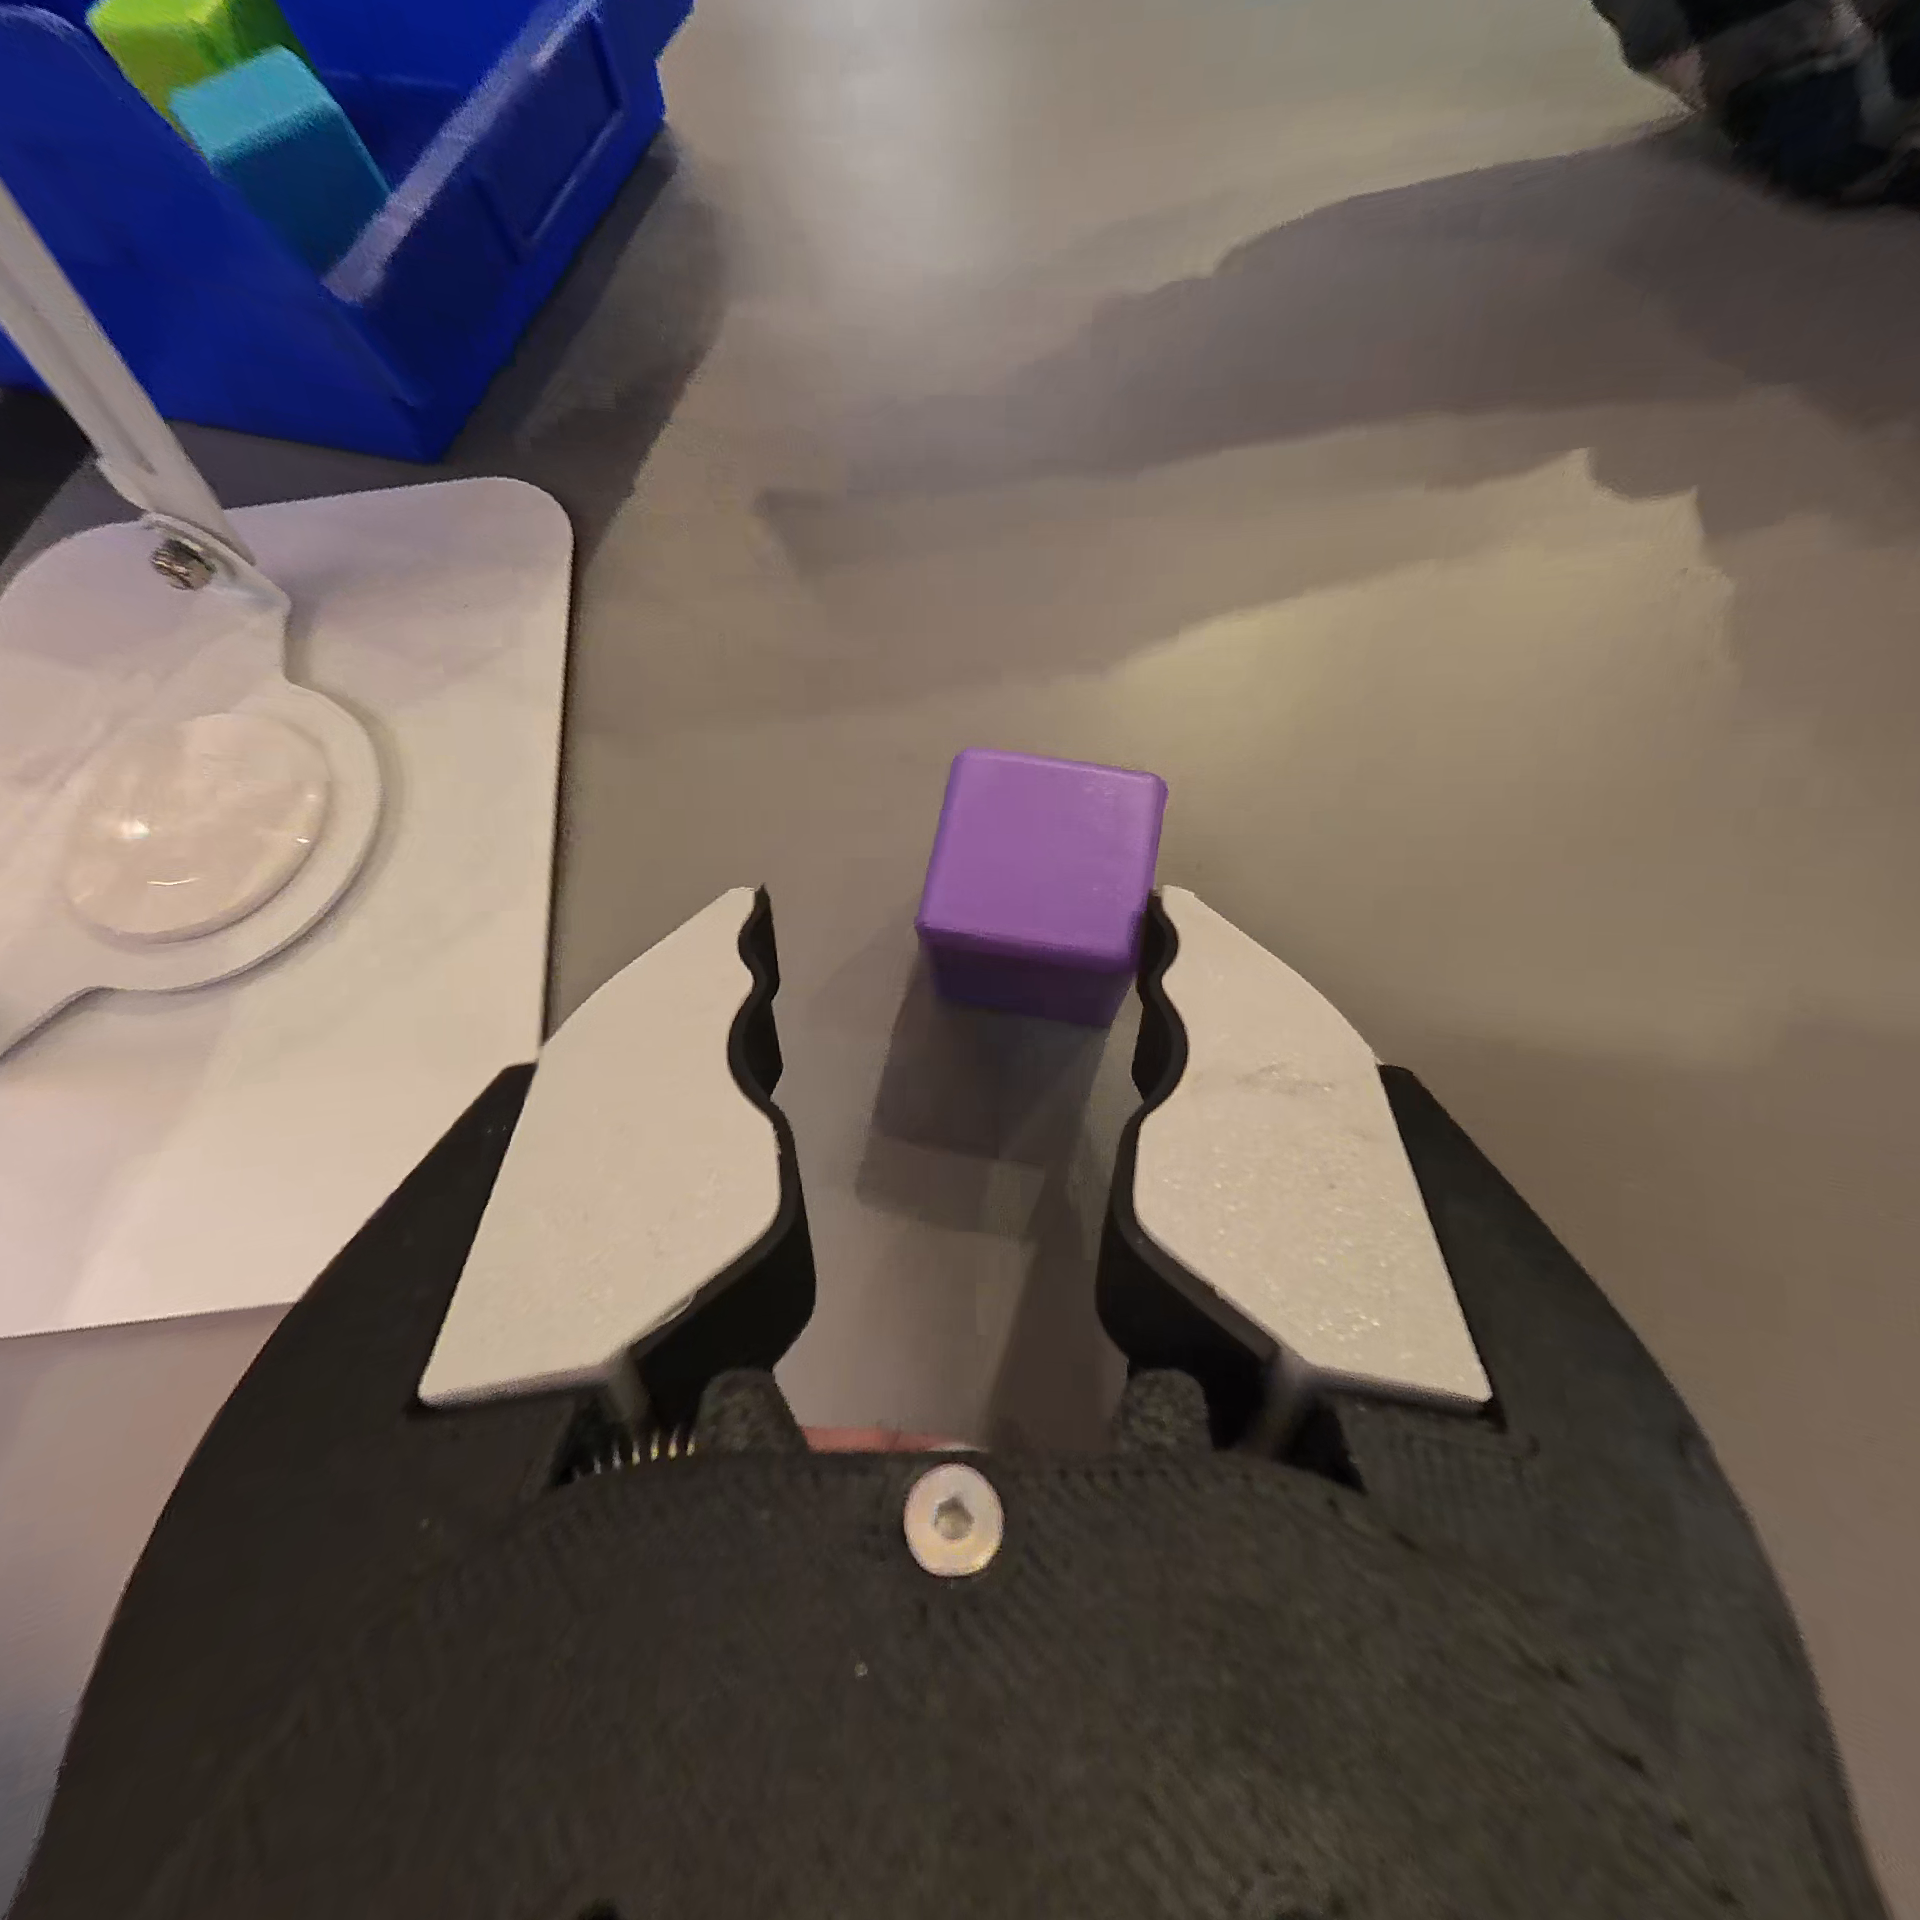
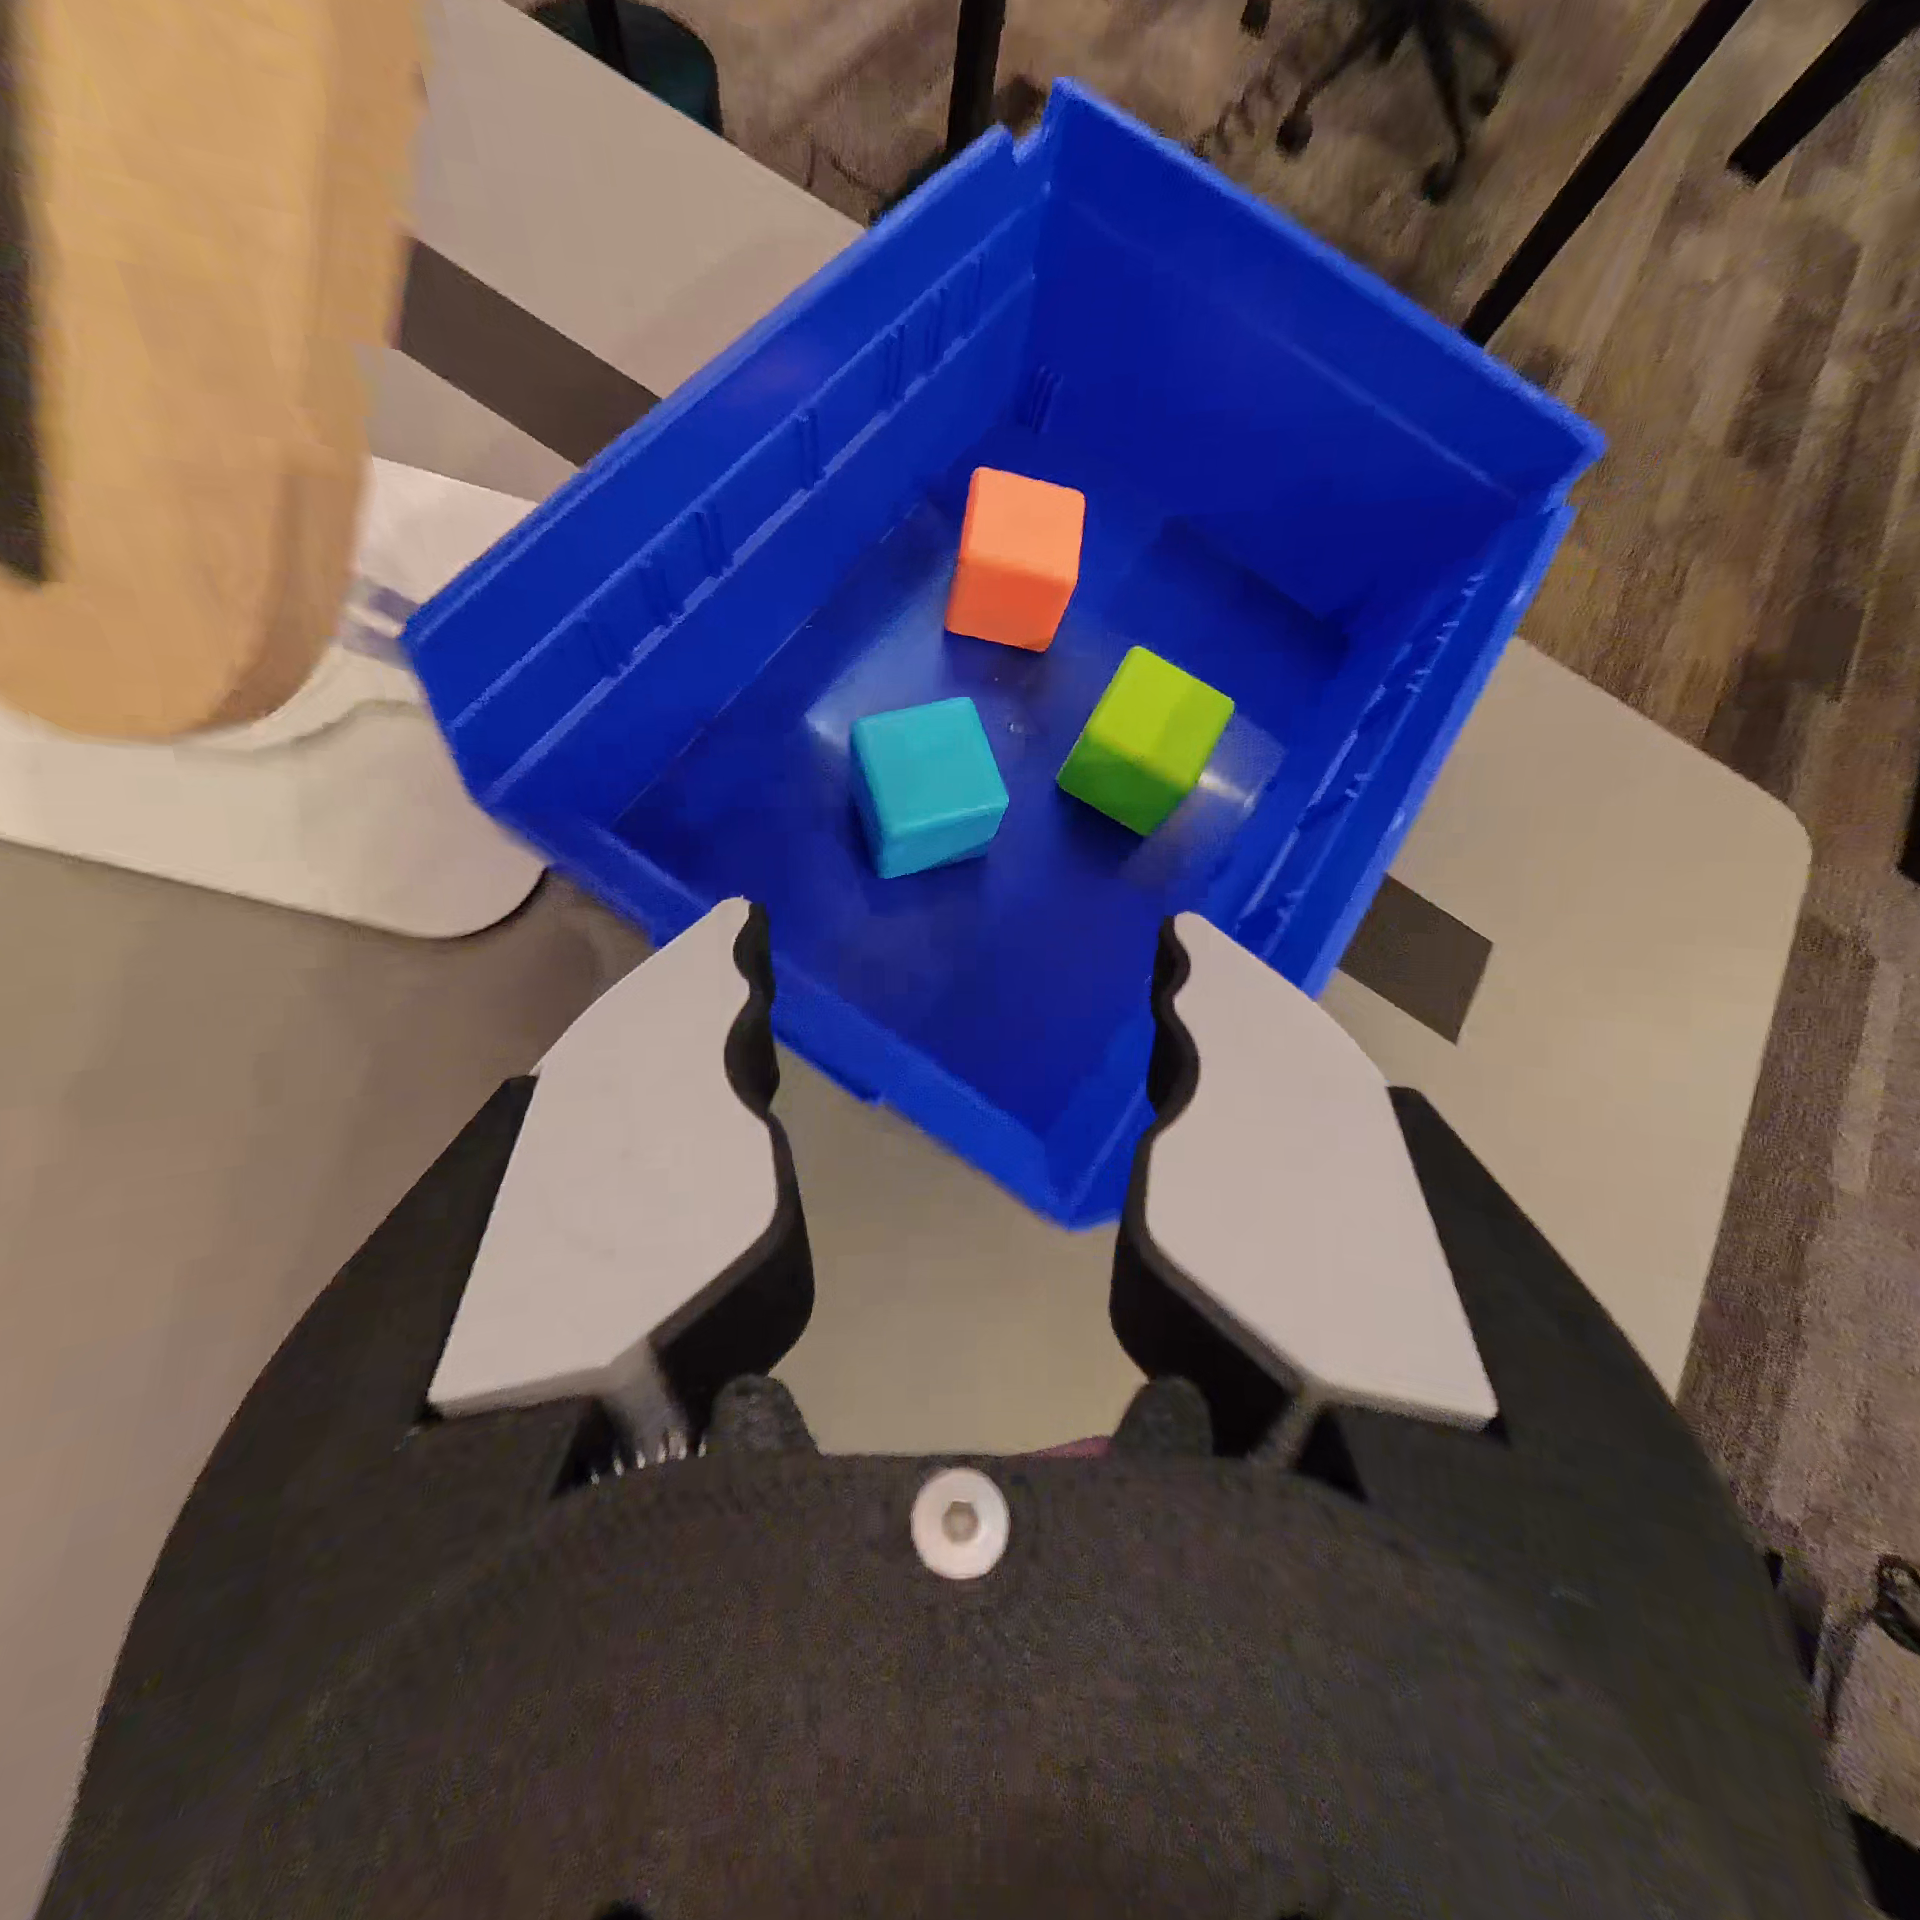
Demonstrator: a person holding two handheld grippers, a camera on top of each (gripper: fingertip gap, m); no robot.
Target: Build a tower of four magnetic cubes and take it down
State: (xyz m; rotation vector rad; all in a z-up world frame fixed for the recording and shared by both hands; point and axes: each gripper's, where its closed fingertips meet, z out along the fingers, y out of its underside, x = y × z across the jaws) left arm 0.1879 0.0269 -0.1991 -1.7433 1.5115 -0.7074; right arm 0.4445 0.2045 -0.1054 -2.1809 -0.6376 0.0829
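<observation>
The left wrist view alone shows the purple cube (image 1: 1039,883), which sits upright on the grey bench (image 1: 1351,675) just ahead of the left gripper (image 1: 961,914); its jaws are spread apart, with the cube's right edge at the tip of the right-hand finger (image 1: 1247,1143) and a clear gap on its other side, so nothing is clamped. To the left of it lies a white stand base (image 1: 312,1039) with a clear dome and a slanted metal arm, and beyond that the blue bin (image 1: 312,343) is seen from the side, only the tops of a green cube (image 1: 166,52) and a teal cube (image 1: 281,145) showing over its wall. The right wrist view looks down into the same blue bin (image 2: 1195,364) and shows what the other cannot: the orange cube (image 2: 1018,561), the teal cube (image 2: 925,784) and the green cube (image 2: 1143,738) lying loose and apart on its floor. The right gripper (image 2: 961,925) hovers over the bin's near edge, jaws wide apart and holding nothing. A blurred tan shape fills that view's upper left. No legible brand or writing shows on anything.
</observation>
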